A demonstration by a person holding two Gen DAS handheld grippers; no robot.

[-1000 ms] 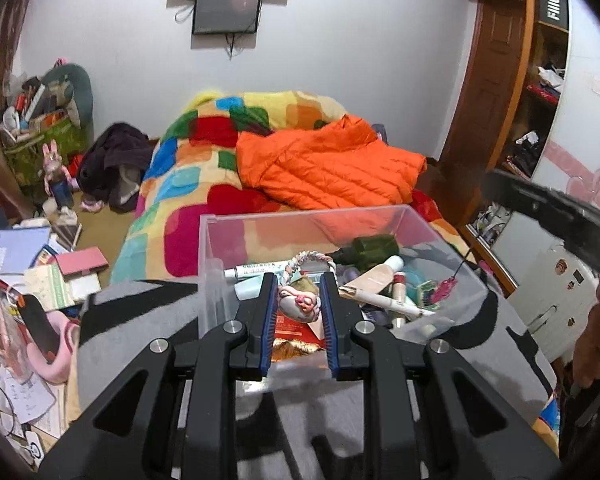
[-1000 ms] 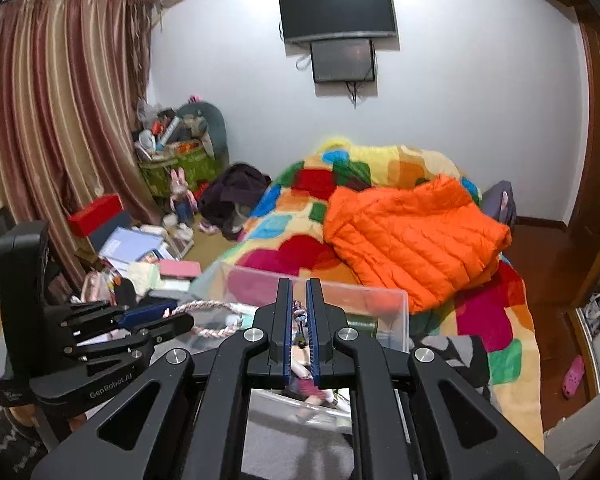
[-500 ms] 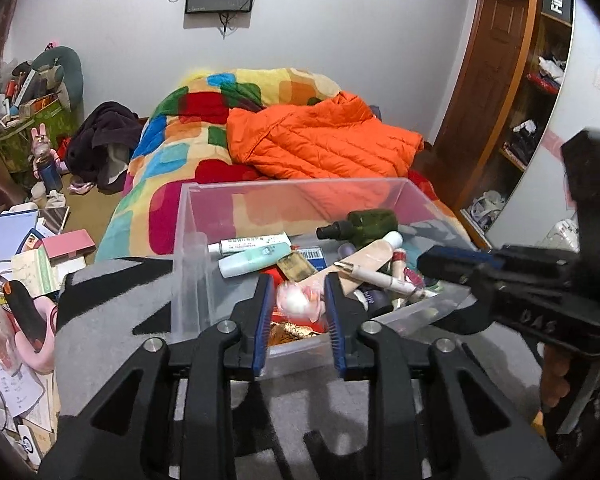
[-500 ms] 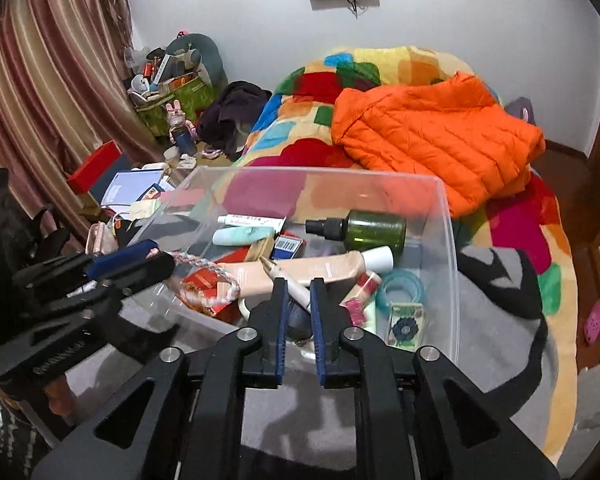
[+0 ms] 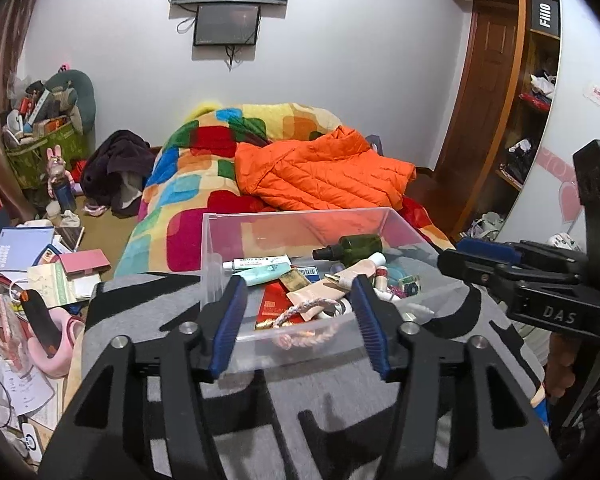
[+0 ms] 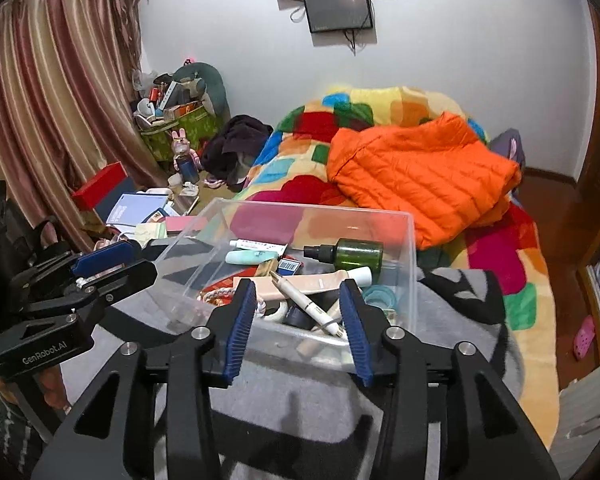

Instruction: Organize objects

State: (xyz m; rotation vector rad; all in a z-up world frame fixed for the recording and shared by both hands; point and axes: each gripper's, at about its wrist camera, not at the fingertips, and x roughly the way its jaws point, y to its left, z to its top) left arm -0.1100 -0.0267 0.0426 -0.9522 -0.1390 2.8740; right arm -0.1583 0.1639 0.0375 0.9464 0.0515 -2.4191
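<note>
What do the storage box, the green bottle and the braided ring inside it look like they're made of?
Box: clear rigid plastic, glossy; the bedding shows through its walls. Green bottle: translucent dark green with a black spray top, probably plastic, though glass can't be ruled out. Braided ring: twisted pink and white cord, soft and matte, likely textile.

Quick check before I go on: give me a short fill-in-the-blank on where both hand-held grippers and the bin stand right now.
1. The left hand-held gripper has its jaws ____.
2. The right hand-held gripper holds ____.
3. The braided cord lies inside the clear ____.
4. The green bottle in the bin lies on its ____.

Missing words: open; nothing; bin; side
</note>
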